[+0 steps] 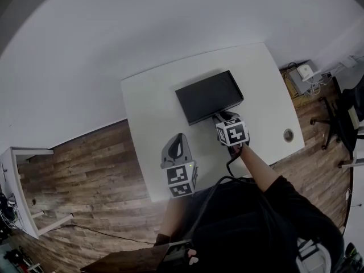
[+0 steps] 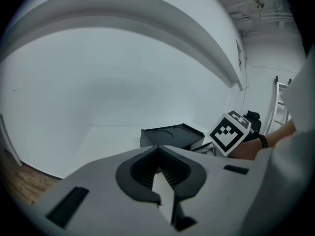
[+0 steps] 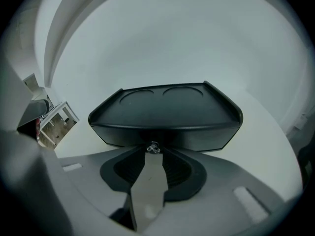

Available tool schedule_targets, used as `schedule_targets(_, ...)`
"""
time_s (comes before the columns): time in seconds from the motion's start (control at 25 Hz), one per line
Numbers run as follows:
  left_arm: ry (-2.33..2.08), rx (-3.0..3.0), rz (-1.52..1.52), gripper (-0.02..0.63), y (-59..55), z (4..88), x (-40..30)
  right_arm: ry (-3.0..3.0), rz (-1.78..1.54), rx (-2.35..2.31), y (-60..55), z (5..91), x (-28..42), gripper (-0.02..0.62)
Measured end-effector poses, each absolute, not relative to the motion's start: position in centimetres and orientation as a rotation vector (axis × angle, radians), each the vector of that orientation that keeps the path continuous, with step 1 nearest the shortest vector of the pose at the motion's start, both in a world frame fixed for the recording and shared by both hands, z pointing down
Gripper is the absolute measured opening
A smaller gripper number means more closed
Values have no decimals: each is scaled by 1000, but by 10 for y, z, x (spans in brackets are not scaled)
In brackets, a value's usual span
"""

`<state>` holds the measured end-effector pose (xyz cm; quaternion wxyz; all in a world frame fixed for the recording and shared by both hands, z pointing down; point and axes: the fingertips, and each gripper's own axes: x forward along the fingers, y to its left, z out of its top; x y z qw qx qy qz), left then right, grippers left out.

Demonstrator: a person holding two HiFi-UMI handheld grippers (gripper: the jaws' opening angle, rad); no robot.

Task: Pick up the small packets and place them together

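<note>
Head view showed a white table [image 1: 145, 101] bearing a black tray [image 1: 207, 95]. The left gripper [image 1: 177, 144], closed and empty, hung over the table's near part. The right gripper [image 3: 153, 154] stood partly open around a small packet [image 3: 154, 147] beside the tray's wall.

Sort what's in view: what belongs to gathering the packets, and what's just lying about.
Job: right gripper; what seems a small shiny packet at its tips; left gripper, empty; table; tray, perhaps the drop spot.
Lying about: chair; grey box with cables; side table.
</note>
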<state>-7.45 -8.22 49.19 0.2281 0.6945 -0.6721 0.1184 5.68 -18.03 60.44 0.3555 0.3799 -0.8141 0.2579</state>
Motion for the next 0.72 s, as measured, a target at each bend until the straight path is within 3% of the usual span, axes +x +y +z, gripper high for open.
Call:
schedule_targets(0.28,-1845,1891,316,-1,-82,496,-81,-2101,651,984,-182,606,55,72)
schedule_targets(0.72,-1840,1881,313,-2,-78,498,-81,-2095,613,971,-181,605,55,71)
